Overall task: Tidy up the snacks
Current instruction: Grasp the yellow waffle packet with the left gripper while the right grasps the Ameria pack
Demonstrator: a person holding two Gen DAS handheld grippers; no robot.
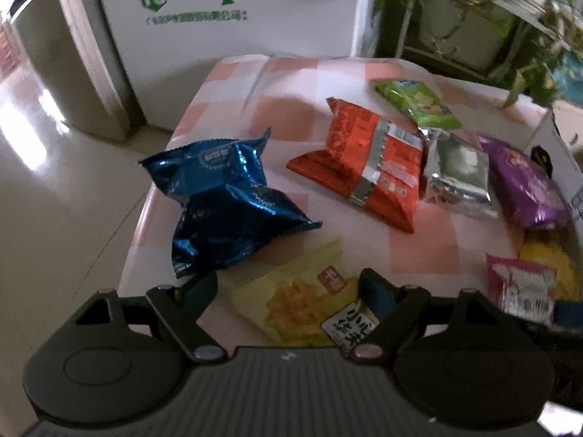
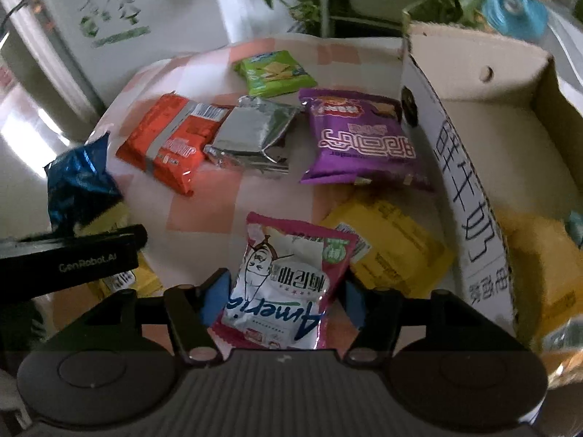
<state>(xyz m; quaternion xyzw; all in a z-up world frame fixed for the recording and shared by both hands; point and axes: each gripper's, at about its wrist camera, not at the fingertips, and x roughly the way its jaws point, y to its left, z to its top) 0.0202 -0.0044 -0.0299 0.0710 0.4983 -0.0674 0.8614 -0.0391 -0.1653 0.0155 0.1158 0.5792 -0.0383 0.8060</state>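
Note:
Snack packets lie on a pink-checked table (image 1: 291, 109). My left gripper (image 1: 288, 289) stands open over a pale yellow packet (image 1: 302, 302); its right finger is at the packet's edge and the left finger is clear of it. A crumpled blue bag (image 1: 226, 204) lies just beyond the left finger. My right gripper (image 2: 285, 300) is open astride a pink and white packet (image 2: 288, 280), with the pads close against its sides. A cardboard box (image 2: 473, 73) at the right holds a yellow packet (image 2: 539, 262).
Orange (image 2: 171, 138), silver (image 2: 251, 134), green (image 2: 273, 73), purple (image 2: 357, 138) and yellow (image 2: 393, 247) packets lie spread on the table. The left gripper's body (image 2: 69, 255) reaches in at left. The table's left edge drops to a tiled floor (image 1: 54, 182). A white cabinet and plants stand behind.

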